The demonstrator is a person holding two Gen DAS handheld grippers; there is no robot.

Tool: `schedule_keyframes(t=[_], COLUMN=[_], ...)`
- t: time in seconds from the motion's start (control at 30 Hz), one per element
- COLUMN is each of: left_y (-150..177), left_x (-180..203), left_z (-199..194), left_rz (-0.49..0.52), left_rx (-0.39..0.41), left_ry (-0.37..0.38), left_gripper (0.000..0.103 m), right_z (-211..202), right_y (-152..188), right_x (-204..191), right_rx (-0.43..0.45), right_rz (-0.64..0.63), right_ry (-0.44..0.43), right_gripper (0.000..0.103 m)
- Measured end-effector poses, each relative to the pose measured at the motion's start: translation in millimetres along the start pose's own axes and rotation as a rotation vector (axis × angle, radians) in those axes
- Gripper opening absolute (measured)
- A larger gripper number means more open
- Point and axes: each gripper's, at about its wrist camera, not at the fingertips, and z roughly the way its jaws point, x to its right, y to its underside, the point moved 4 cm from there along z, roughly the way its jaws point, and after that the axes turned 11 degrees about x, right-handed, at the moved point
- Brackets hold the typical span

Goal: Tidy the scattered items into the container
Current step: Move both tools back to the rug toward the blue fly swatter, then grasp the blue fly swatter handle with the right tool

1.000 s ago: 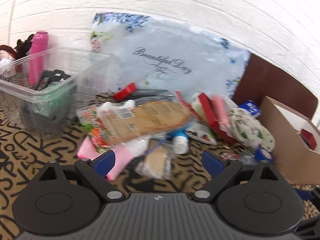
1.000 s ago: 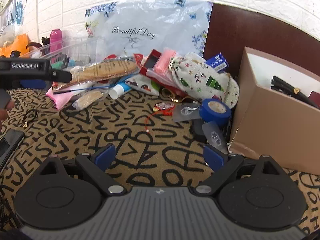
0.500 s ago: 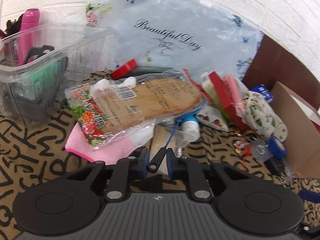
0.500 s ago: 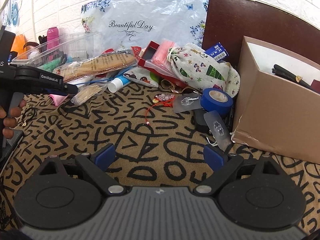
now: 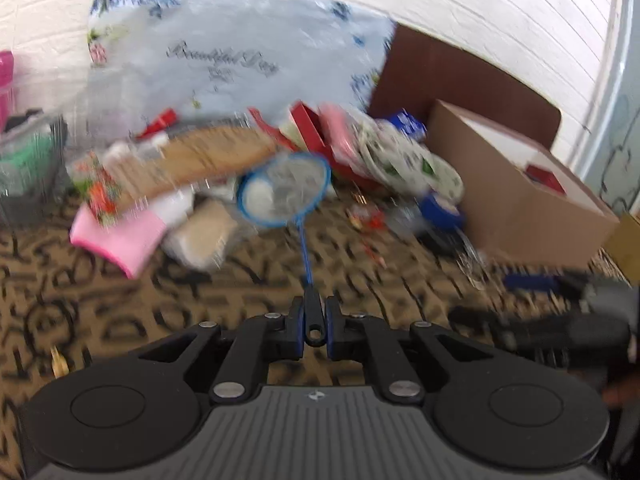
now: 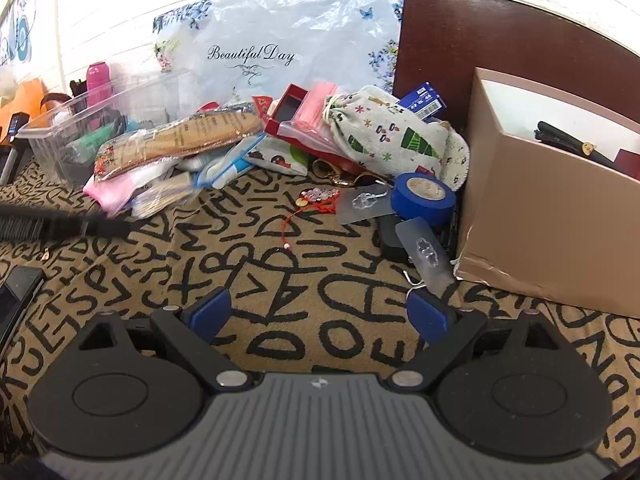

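My left gripper [image 5: 313,322] is shut on the black handle of a small blue toy racket [image 5: 285,189] and holds it up above the lettered cloth; the left wrist view is blurred. A heap of scattered items lies behind it: a packaged brown insole [image 6: 192,142], a pink pad [image 5: 118,238], a patterned drawstring pouch [image 6: 394,140] and a blue tape roll [image 6: 423,198]. The brown cardboard box [image 6: 548,216] stands at the right. My right gripper [image 6: 319,314] is open and empty, low over the cloth. The left gripper's dark blurred body [image 6: 60,224] shows at the left of the right wrist view.
A clear plastic bin [image 6: 92,128] with a pink bottle [image 6: 97,80] behind it stands at the back left. A flowered plastic bag [image 6: 276,48] leans on the white brick wall. A red-corded charm [image 6: 316,200], clear hook packets [image 6: 424,250] and a phone [image 6: 16,292] lie on the cloth.
My left gripper closed on the racket handle, pulled the racket out of the heap and swung right with it. My right gripper stayed open and nearly still.
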Motion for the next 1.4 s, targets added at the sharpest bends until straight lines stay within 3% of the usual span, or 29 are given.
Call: schedule_keyframes(t=[0.07,0.17,0.2,0.37,0.57,0.7,0.8,0.83,0.87,1.17,1.27,1.4], left_y=[9.6,17.5,18.1,17.1,1.0,-15.9,-25.4,-27.2,-28.0,-40.8,-44.8,-46.7], left_x=[-1.5,-4.1,-4.4,-15.6,-48.6,-53.1,-49.7,-47.3,-45.8,-34.4,-32.6,-41.3], left_z=[-4.2,-8.4,-11.7,-25.3,-35.8,-26.2,-12.7,-8.1,-5.3,40.5,65.5,91.3], left_rz=[-0.049,-0.096,-0.105,-0.188,-0.263,-0.242,-0.223,-0.210,-0.197,-0.161,-0.153,-0.188], left_rx=[-0.022,-0.059,-0.053,-0.029,0.038,0.084,0.095,0.092,0.091,0.097,0.085,0.062], left_ry=[0.011,0.046,0.050,0.101,-0.021,-0.034,-0.007,-0.001,0.005,0.018,-0.017,-0.080], left_gripper=[0.016,0.062,0.067,0.070,0.070,0.070,0.070,0.070,0.070,0.070,0.070,0.070], right_z=[-1.1,-1.5,-1.2,3.1,13.4,8.0,9.1,10.4,11.3,-6.1,-8.8,-11.9], right_y=[-1.9,-6.6,-8.6,-21.5,-17.7,-6.2,7.4,11.9,15.0,17.0,19.4,21.9], right_x=[-0.6,-3.7,-6.0,-29.7,-75.0,-108.2,-130.1,-133.0,-131.6,-38.1,-13.2,-8.3], right_rx=[0.007,0.020,0.025,0.059,0.013,-0.016,-0.063,-0.092,-0.118,-0.152,-0.157,-0.142], right_rz=[-0.003,-0.016,-0.019,-0.052,-0.130,-0.195,-0.277,-0.287,-0.286,-0.191,-0.174,-0.177], right_ry=[0.000,-0.008,-0.017,-0.094,-0.215,-0.307,-0.353,-0.367,-0.370,-0.179,-0.127,-0.125], right_gripper=[0.092,0.092,0.092,0.088,0.065,0.058,0.040,0.029,0.028,0.020,0.020,0.021])
